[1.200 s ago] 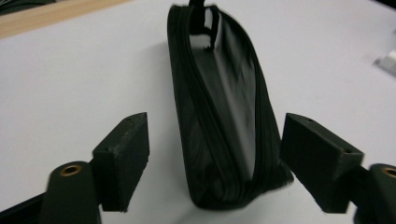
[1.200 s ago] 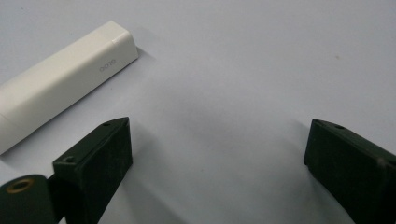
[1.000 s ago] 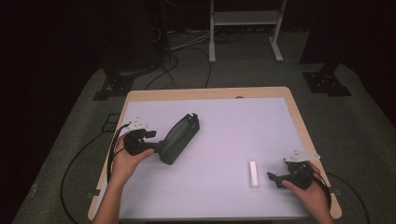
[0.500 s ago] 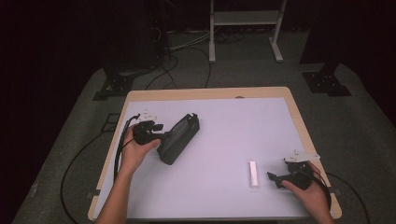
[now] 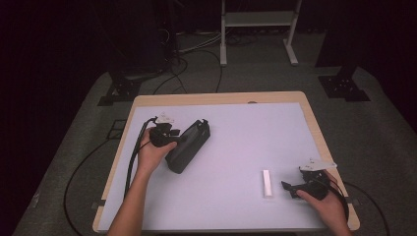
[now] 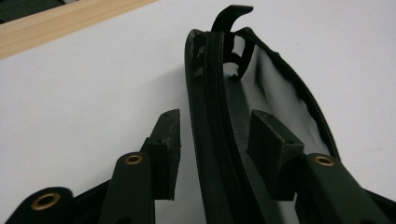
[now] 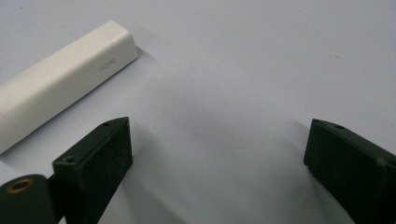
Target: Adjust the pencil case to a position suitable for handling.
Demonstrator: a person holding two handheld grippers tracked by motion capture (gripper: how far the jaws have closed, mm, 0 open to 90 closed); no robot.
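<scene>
A black zip pouch (image 5: 189, 147) with a mesh side (image 6: 275, 88) lies slantwise on the left half of the white table top (image 5: 246, 137). My left gripper (image 5: 175, 141) is at its left long edge. In the left gripper view the zipped edge stands between the jaws of the left gripper (image 6: 217, 137), which have just been closing. One pad lies over the mesh, and the other is a sliver away from the zipper. A white rectangular bar (image 5: 266, 183) (image 7: 60, 79) lies near the front right. My right gripper (image 5: 291, 190) (image 7: 215, 144) rests just right of it, open wide and holding nothing.
The table's wooden rim (image 5: 216, 98) borders the white top. A black cable (image 5: 133, 157) trails from the left gripper over the table's left edge to the floor. Stand feet (image 5: 344, 86) and more cables (image 5: 177, 64) lie on the carpet behind the table.
The left hand has moved away from me and right, up to the pouch, and its jaws now straddle the pouch's edge and stand narrower. The right hand and the white bar have not moved.
</scene>
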